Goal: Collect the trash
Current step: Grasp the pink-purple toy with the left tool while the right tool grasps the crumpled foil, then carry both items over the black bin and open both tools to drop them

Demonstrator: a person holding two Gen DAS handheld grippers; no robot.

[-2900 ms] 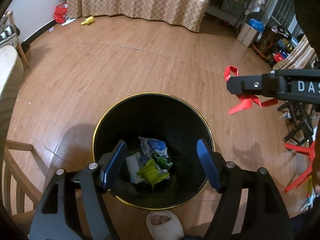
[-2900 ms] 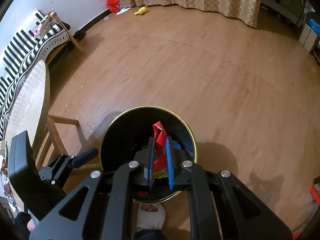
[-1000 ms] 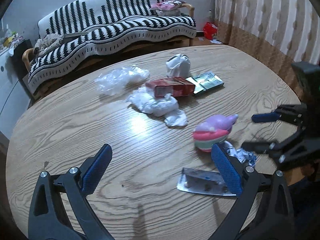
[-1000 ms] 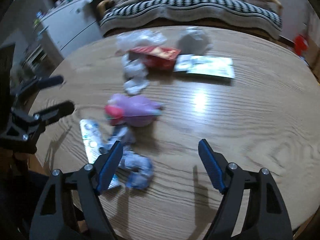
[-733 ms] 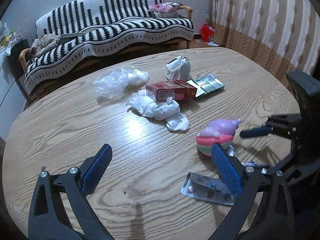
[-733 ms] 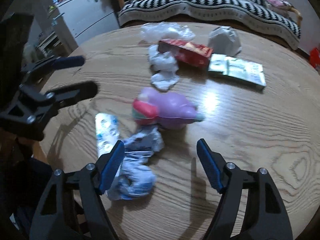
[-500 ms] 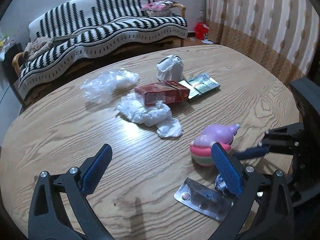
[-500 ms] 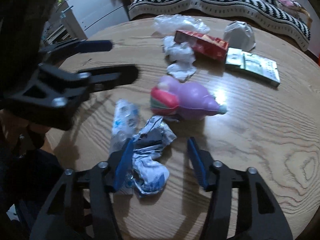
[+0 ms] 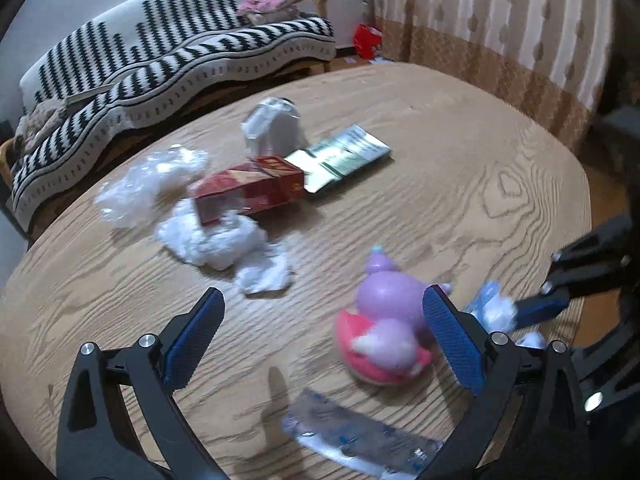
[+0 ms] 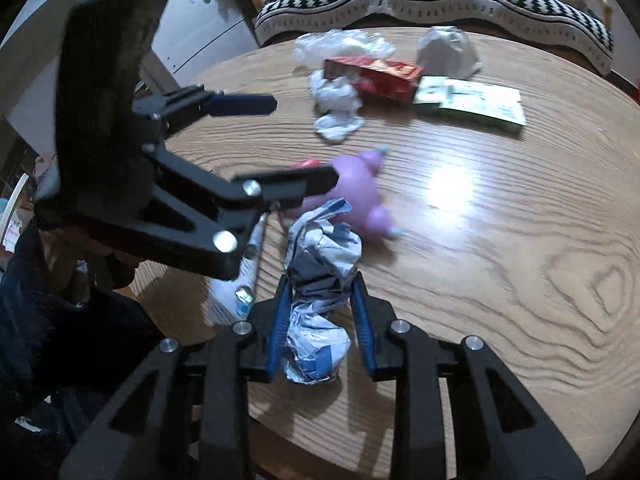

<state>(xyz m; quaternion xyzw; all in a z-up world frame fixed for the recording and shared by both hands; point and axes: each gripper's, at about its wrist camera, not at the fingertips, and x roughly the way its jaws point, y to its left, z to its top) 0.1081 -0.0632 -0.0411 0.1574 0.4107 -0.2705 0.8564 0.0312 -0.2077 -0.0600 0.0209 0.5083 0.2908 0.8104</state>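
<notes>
My right gripper [image 10: 320, 320] is shut on a crumpled blue-and-white wrapper [image 10: 320, 276] near the table's front edge; the wrapper also shows in the left wrist view [image 9: 496, 308]. My left gripper [image 9: 320, 340] is open and empty, low over the wooden table [image 9: 460, 184], with a purple and pink toy [image 9: 384, 332] between its fingers. A silver blister pack [image 9: 360, 444] lies in front of the left gripper. White crumpled tissue [image 9: 224, 240], a red box [image 9: 248, 192], clear plastic [image 9: 148, 184], a white wad [image 9: 272, 128] and green-white packets [image 9: 344, 156] lie further back.
A sofa with a black-and-white striped cover [image 9: 160, 52] stands behind the table. Curtains [image 9: 500, 20] hang at the right. A white cabinet [image 10: 200, 28] stands at the left in the right wrist view. The table edge runs close on the right [image 9: 580, 208].
Both grippers came from the black bin to the table. In the last half second my right gripper moved forward and shut on the crumpled wrapper. My left gripper moved closer to the purple toy.
</notes>
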